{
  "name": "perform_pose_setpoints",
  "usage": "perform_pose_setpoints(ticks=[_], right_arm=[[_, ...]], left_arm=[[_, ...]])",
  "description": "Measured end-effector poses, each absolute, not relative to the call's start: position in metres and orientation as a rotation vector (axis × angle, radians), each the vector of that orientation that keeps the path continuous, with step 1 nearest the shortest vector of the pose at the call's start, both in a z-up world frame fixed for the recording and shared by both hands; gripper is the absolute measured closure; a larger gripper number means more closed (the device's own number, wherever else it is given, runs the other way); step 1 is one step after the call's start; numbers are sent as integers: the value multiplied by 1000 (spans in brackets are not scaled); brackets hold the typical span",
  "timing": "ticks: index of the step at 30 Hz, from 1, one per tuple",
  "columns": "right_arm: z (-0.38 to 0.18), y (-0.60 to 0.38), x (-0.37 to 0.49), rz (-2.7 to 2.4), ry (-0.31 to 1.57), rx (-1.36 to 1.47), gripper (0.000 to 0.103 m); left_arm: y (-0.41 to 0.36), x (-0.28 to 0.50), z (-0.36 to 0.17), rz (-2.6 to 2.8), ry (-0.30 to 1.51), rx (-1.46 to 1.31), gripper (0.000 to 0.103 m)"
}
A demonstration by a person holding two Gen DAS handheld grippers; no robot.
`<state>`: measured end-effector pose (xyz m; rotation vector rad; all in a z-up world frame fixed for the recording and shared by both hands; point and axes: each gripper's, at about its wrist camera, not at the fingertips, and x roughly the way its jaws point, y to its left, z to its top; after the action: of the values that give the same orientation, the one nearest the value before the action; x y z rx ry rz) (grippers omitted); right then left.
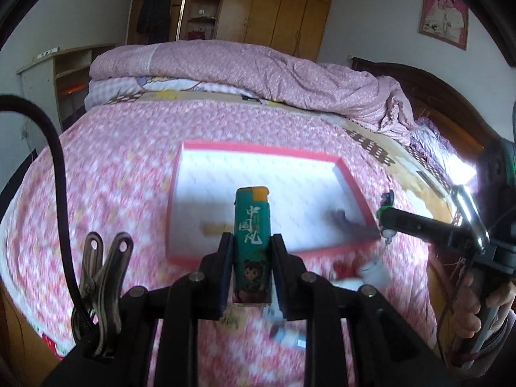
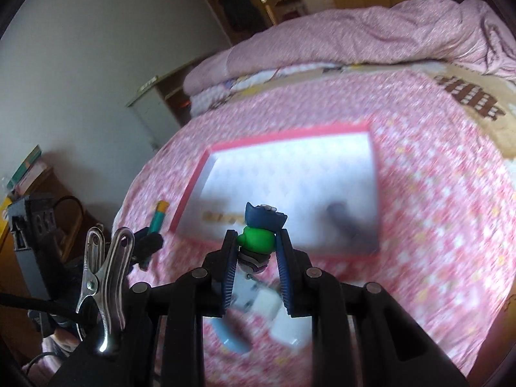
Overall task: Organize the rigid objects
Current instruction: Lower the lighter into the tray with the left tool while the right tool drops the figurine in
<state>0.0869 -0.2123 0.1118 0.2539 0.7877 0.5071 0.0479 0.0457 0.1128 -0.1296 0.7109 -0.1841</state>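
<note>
My left gripper (image 1: 252, 237) is shut on a green lighter (image 1: 252, 245) with an orange cap, held upright above the pink bedspread, just short of the box's near edge. A shallow red-rimmed white box (image 1: 258, 148) lies ahead on the bed; inside it are a tan flat piece (image 1: 214, 228) and a dark object (image 1: 343, 217). My right gripper (image 2: 257, 237) is shut on a small toy figure (image 2: 258, 237) with a green body and blue head, in front of the same box (image 2: 374, 174). The right gripper (image 1: 385, 216) also shows at the box's right side, and the lighter (image 2: 158, 217) at the left.
White blocks (image 2: 283, 319) and a blue-grey piece (image 2: 233, 338) lie on the bedspread below the right gripper. A folded pink quilt (image 1: 258, 64) is piled at the far end of the bed. A wooden headboard (image 1: 451, 109) stands right, a wardrobe behind.
</note>
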Motion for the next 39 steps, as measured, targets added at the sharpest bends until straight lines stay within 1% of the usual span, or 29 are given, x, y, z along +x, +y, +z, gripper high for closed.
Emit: perform_pose_setpoints(ticks=[8,15,21,29,30,31,33,35,36,39], right_arm=[[118,-230,124,424,770,233,79],[103,-228,145,354,789,159,79],[94,-226,157,336,808,130,79],[95,-218,172,320,820,81,78],[94,-217,172,322,825,80,78],[93,-216,172,326,827,80,78],[92,-214,171,334,826,76,78],[93,-212,167,339,821,67,77],[94,-212,165,341,817,64,73],[97,-210,157,347,809,54,72]], left_arm=[[38,96,117,-163,728,-121,79],[31,131,96,-132,802,-115,79],[30,147,82,-110,835,-115,79],[28,160,79,-84,845,-91,79],[28,159,79,-85,843,-90,76],[27,159,79,-88,845,-87,71],[26,157,80,-87,844,-74,64],[25,155,82,-83,840,-62,63],[24,154,82,-85,839,-59,63],[25,147,84,-99,840,-65,62]])
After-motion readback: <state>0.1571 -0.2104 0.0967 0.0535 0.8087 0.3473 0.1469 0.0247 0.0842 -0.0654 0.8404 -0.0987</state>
